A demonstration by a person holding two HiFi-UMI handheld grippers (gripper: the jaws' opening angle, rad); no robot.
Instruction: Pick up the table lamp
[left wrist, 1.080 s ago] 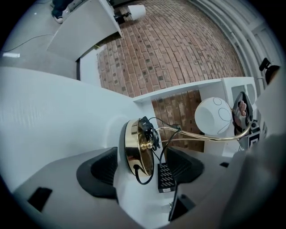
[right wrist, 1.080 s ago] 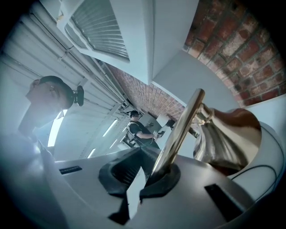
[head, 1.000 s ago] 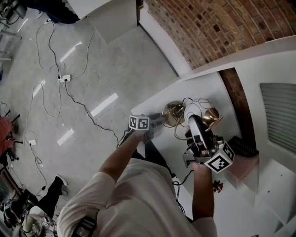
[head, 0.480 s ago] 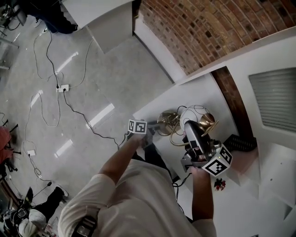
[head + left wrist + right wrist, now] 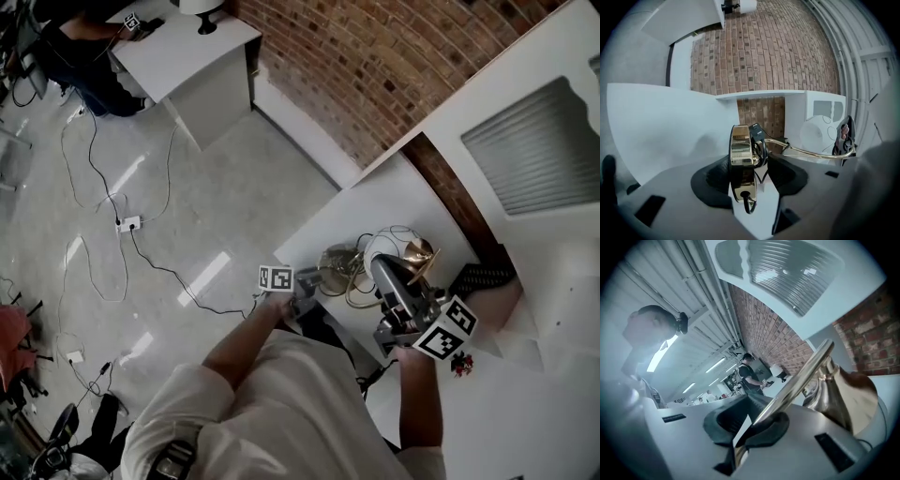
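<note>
The table lamp has a round gold base [image 5: 336, 269], a thin gold arm [image 5: 811, 153], a white shade [image 5: 386, 246] and a gold cone [image 5: 419, 253]. It hangs tilted over the white table [image 5: 375, 202], held between the two grippers. My left gripper [image 5: 307, 286] points at the base [image 5: 742, 154], which stands on edge between its jaws. The jaws of this gripper [image 5: 750, 176] are closing; the base lies against the left pad, with a gap and black cable on the right. My right gripper [image 5: 384, 272] [image 5: 757, 420] is shut on the gold arm [image 5: 806, 371] beside the cone [image 5: 848, 394].
A brick wall [image 5: 375, 66] runs behind the table. A white cabinet with a vent [image 5: 534, 141] stands on the right. A black object [image 5: 478, 277] and a small red thing [image 5: 459, 364] lie on the table. Cables and a power strip [image 5: 129, 223] cross the floor. A far desk [image 5: 187, 47] stands behind.
Both grippers and the lamp between them have risen a little over the table. The head view has swung so that more of the far room shows.
</note>
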